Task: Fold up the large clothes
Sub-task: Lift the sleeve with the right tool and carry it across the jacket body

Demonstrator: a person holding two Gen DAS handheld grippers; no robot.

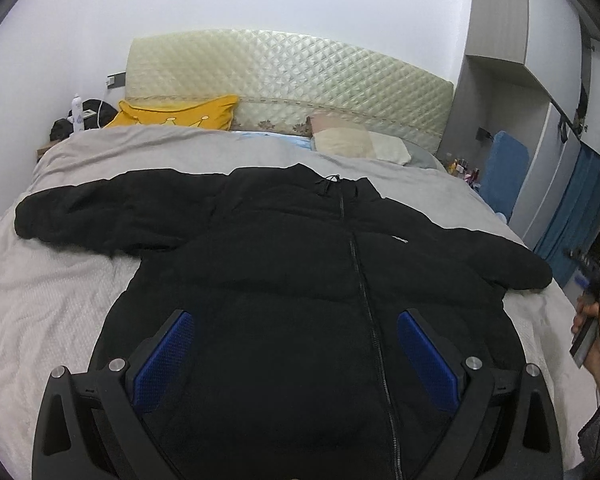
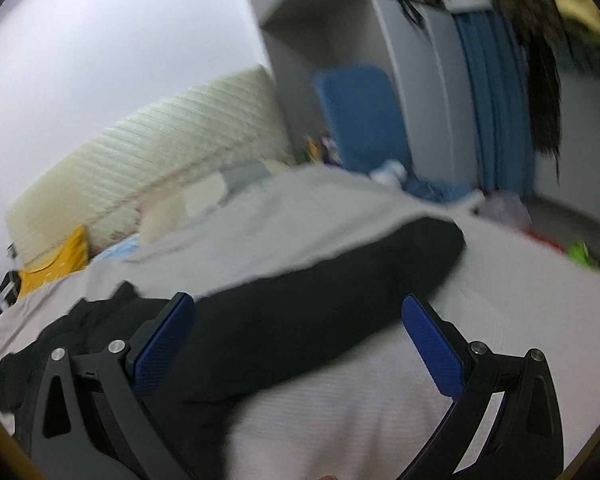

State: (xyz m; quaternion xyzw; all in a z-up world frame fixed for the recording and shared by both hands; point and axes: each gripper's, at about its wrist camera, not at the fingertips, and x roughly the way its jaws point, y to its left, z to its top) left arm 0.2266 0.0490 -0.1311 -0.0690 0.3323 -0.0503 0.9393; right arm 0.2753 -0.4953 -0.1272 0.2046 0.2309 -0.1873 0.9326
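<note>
A black jacket lies face up and spread flat on the bed, filling the middle and lower part of the left wrist view. Its zipper runs from the collar near the frame's centre down toward the bottom edge, and both sleeves stretch outward, one toward the left edge of the frame, the other toward the right. The grey bedcover shows around it on both sides.

The left hand-held gripper sits at the bottom of that view with its blue pads set wide apart above the jacket's lower body, nothing between them. Whether they touch the fabric cannot be told.

In the right wrist view, which is blurred, the right hand-held gripper also has its blue fingers spread apart and empty. One jacket sleeve runs diagonally from the lower left of the frame toward the right of centre, passing between and beyond the fingers; its cuff end lies on the bedcover.

At the top of the bed stands a quilted cream headboard. A yellow pillow leans at its left end, and a pale pillow lies to the right of centre. A blue cushion stands upright beside the bed at the right of the frame.
</note>
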